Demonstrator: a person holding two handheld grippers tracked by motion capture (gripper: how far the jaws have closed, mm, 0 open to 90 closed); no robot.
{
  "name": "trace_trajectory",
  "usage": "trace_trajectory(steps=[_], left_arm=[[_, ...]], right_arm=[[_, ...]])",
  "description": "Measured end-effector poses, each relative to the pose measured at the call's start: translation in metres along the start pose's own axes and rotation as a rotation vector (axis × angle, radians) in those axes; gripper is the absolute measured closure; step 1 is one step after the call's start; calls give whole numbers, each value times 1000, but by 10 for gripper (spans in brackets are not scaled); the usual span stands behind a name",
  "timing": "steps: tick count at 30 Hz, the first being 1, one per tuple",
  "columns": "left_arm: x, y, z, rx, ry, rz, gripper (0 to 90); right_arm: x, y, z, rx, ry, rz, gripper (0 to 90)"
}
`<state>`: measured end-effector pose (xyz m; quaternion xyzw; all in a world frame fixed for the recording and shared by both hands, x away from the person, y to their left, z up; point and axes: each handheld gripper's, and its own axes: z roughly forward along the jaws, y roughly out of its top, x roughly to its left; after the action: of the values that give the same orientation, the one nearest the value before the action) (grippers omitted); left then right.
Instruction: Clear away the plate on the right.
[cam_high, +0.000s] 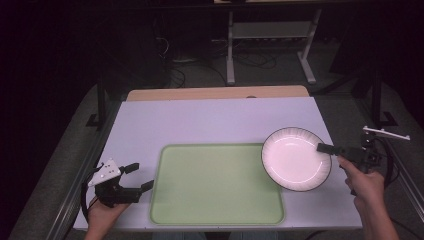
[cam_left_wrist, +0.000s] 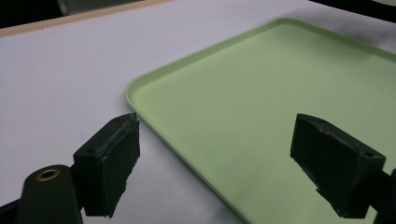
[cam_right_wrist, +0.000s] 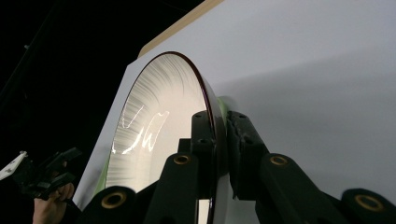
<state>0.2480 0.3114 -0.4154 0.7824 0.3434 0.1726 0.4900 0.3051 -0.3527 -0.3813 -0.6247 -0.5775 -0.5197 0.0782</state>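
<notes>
Table: white top, wooden strip along the far edge.
Tray: pale green, flat on the table, centre-near; nothing on it.
Plate: white, ribbed inside, dark rim; sits just right of the tray, its left edge overlapping the tray's far-right corner. Whether it is lifted or resting, cannot tell from the high view.
Right gripper: at the plate's right rim, jaws pinched on that rim; right gripper view shows one jaw on the inner face, one on the underside of the plate, rim between them.
Right hand: holds the gripper, forearm entering from the bottom right.
Left gripper: just left of the tray's near-left part, jaws spread, gripping nothing.
Left gripper view: jaws well apart, straddling the tray's left edge near its corner; one jaw over the table, one over the tray.
Left hand: at the table's near-left edge.
</notes>
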Motion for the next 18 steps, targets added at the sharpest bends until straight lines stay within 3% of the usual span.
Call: trace_trajectory(steps=[18], left_arm=[[1,0,0,0,0,-5,156]], right_arm=[[47,6,41,62,79,-70,809]])
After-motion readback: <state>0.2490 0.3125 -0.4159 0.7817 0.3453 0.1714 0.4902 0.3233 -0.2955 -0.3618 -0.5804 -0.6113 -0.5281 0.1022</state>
